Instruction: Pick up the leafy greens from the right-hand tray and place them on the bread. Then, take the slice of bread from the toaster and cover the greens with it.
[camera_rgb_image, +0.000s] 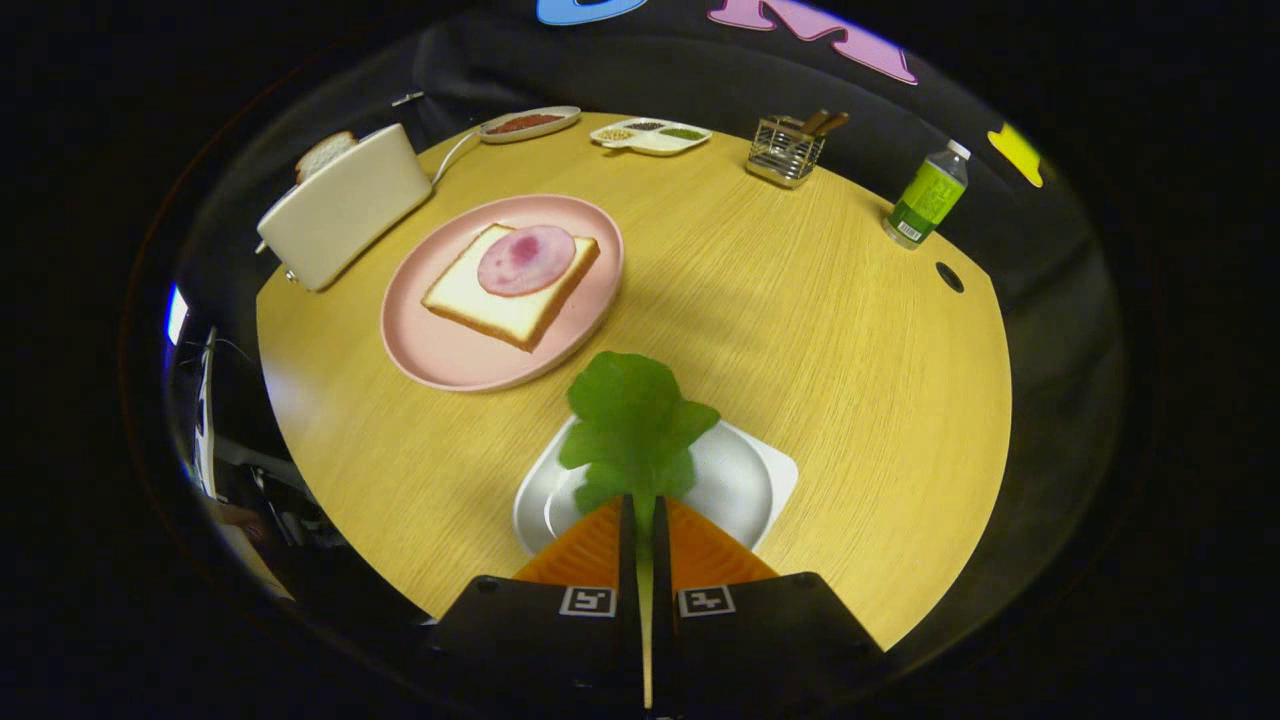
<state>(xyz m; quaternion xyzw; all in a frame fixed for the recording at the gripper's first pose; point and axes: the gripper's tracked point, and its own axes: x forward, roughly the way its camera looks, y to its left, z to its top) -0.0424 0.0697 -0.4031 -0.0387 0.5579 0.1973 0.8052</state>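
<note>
Tongs (644, 520) pressed together, pinching the stem of the leafy greens (634, 425); greens held above the white tray (745, 490), leaves fanned just ahead of the fingertips; beyond the tray, pink plate (440, 350) carries a bread slice (500, 300) topped with ham (526, 259); toaster (340, 210), slice (325, 153) standing in it, just beyond the plate on the desk (800, 300).

No legible text, bottle (927, 195) label unreadable, gripper (645, 520) bearing square coded markers, fingers clamped on greens (635, 425)

The fingers (590, 550) hide the tray's (770, 475) near edge.
</note>
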